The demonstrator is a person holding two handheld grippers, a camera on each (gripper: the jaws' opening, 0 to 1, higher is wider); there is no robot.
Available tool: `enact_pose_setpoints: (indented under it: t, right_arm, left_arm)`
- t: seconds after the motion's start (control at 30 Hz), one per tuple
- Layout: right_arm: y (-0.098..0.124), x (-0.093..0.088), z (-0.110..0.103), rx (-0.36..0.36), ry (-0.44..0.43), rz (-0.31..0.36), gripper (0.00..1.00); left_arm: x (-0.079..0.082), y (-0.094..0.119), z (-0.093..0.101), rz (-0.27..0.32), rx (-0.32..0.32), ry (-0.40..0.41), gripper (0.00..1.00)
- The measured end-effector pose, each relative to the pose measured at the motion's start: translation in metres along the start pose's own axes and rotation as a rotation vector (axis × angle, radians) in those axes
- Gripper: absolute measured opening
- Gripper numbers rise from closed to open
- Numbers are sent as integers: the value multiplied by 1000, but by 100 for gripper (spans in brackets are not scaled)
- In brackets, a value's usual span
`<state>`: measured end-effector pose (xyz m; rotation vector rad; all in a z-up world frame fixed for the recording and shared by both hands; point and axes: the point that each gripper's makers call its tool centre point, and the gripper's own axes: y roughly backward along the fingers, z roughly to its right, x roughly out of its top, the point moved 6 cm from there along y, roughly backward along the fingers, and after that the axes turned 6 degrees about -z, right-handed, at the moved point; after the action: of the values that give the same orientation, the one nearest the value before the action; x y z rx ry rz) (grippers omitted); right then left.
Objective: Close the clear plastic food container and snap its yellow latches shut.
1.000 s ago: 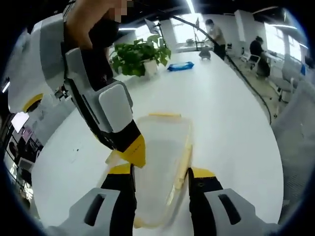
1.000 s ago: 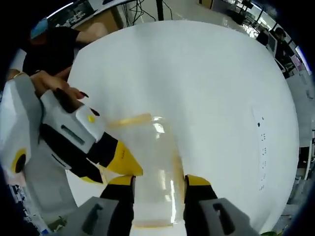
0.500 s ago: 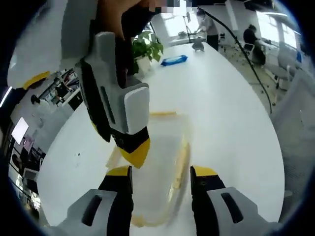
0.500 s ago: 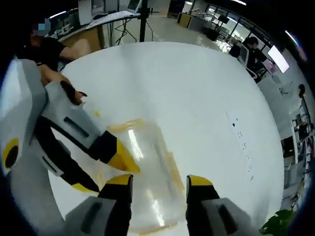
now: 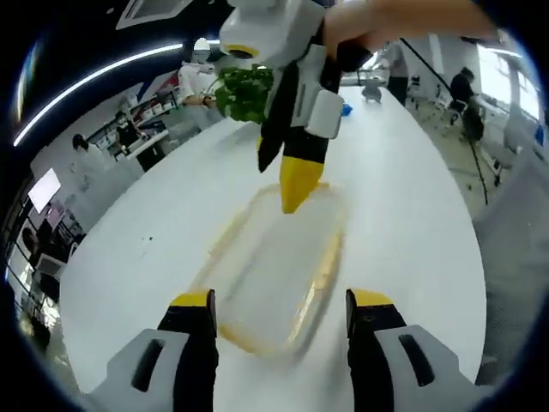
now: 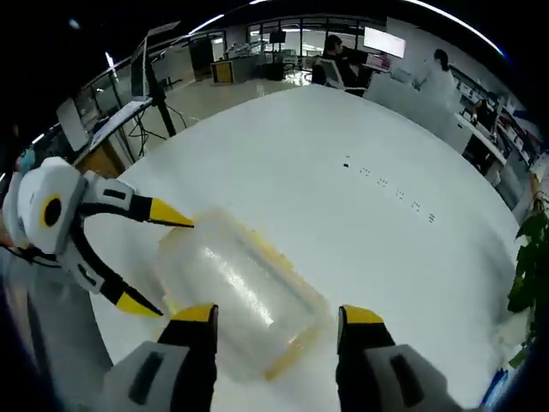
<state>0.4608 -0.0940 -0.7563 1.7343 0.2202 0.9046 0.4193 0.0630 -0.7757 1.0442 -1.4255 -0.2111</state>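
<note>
Lid sitting on the container (image 5: 279, 266) – yellow latches (image 5: 319, 279) seemingly not yet snapped – left gripper (image 5: 281, 311) spread wide, right gripper (image 6: 276, 319) spread too, both hovering close above.

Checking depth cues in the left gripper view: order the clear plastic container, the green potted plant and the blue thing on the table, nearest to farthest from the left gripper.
1. Clear plastic container with yellow latches: on the white table, just ahead of the left gripper.
2. Green potted plant: far across the table, upper left.
3. Blue object: slightly beyond the plant, mostly hidden by the right gripper.
</note>
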Motion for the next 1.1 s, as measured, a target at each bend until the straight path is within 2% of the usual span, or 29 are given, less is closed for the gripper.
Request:
enact_pose_setpoints:
  t: [0.17, 0.27, 0.3, 0.43, 0.8, 1.1]
  right_arm:
    - [-7, -13, -6, 49, -103, 32, 53]
    - [-10, -18, -8, 42, -69, 4, 54]
    - [-9, -16, -8, 48, -101, 30, 53]
    - [-12, -15, -10, 63, -143, 42, 52]
    - [-29, 13, -17, 67, -143, 82, 51]
    - [-39, 29, -18, 70, -152, 111, 51]
  left_arm:
    - [0, -2, -6, 33, 12, 90, 57]
    - [0, -3, -9, 34, 21, 94, 57]
    - [-1, -3, -9, 34, 19, 95, 58]
    - [-2, -4, -11, 28, 28, 82, 58]
    - [-12, 0, -33, 8, 58, 60, 56]
    - [-19, 1, -53, 2, 44, 31, 56]
